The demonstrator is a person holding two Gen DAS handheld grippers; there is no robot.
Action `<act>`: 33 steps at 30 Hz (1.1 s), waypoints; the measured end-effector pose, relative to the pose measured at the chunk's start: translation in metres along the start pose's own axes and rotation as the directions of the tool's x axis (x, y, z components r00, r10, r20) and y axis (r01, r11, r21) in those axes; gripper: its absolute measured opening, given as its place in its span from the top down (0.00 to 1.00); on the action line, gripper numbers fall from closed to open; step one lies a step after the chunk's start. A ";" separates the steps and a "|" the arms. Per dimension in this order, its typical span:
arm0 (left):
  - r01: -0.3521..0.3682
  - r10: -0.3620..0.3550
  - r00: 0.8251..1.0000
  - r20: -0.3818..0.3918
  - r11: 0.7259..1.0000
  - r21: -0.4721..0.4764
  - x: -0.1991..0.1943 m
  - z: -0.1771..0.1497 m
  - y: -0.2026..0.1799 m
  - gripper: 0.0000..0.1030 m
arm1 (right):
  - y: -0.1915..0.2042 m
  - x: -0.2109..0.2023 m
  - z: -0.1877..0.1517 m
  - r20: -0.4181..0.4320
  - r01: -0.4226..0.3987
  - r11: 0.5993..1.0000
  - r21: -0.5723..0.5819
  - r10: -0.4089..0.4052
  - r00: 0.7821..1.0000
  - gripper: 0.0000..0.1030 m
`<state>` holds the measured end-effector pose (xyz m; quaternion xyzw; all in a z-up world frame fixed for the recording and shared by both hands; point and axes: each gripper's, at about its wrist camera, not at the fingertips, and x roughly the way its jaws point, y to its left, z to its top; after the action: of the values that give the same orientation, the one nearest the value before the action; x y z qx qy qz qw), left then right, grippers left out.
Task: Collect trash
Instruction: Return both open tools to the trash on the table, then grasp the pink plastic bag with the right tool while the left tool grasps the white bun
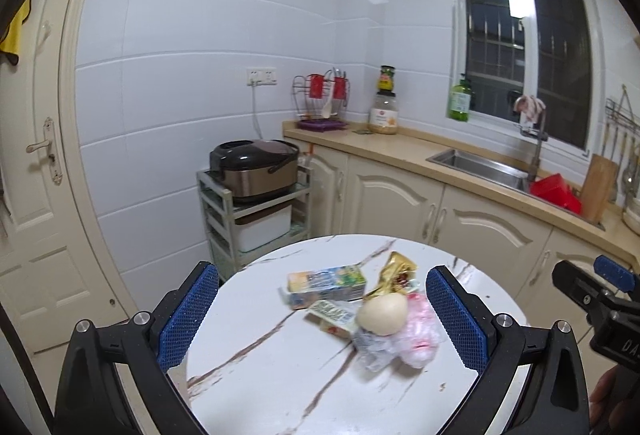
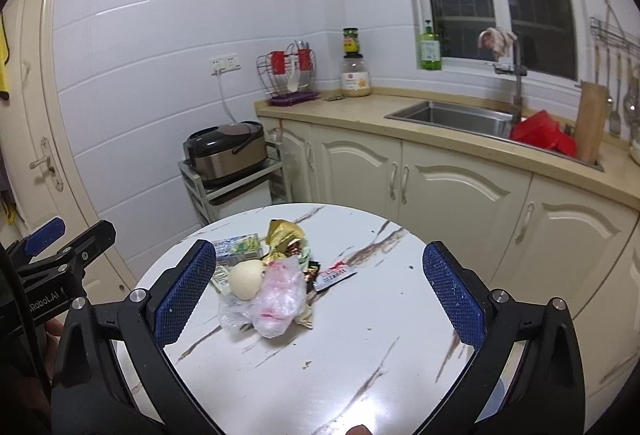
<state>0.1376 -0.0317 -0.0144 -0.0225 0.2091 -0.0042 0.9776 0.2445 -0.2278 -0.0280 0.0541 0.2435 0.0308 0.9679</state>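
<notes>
blue padded fingers [image 1: 188, 319] of the left claw [image 1: 322, 319] fill the bottom of its view, spread wide with nothing between them but the trash pile [image 1: 368, 309], which lies ahead and slightly right of centre on the round marble surface [image 1: 280, 375]. from the right claw [image 2: 320, 299], also wide apart and empty, the same pile sits ahead and to the left, near its left finger. both hover short of it, about equally near; i cannot tell which is closer. the heap runs roughly left to right: a drink carton [image 1: 326, 285] at the far left, a gold foil wrapper [image 1: 394, 273] behind, a pale round bun [image 1: 382, 313] on crumpled clear and pink plastic bags [image 1: 404, 341], and a flat white sachet [image 2: 334, 274] off to the right. beyond the surface stand the rice cooker [image 1: 254, 169], cream cabinets and the sink [image 1: 478, 165].
</notes>
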 end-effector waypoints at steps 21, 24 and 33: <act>-0.022 0.018 0.978 -0.209 1.000 -0.016 0.101 0.011 0.026 0.01 | 0.007 0.117 -0.045 -0.288 -0.040 0.999 -0.032 0.029 0.957 0.00; -0.029 0.026 0.971 -0.238 0.999 -0.012 0.118 0.016 0.030 0.01 | 0.015 0.143 -0.057 -0.346 -0.065 0.997 -0.040 0.048 0.937 0.01; -0.007 0.012 0.958 -0.288 1.000 0.016 0.168 0.026 0.023 0.01 | 0.031 0.193 -0.079 -0.447 -0.199 0.979 -0.033 0.163 0.880 0.59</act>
<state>0.3011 -0.0109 -0.0604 -0.0136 0.3492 -0.0042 0.9369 0.3755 -0.1731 -0.1837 0.0303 0.4491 0.1422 0.8816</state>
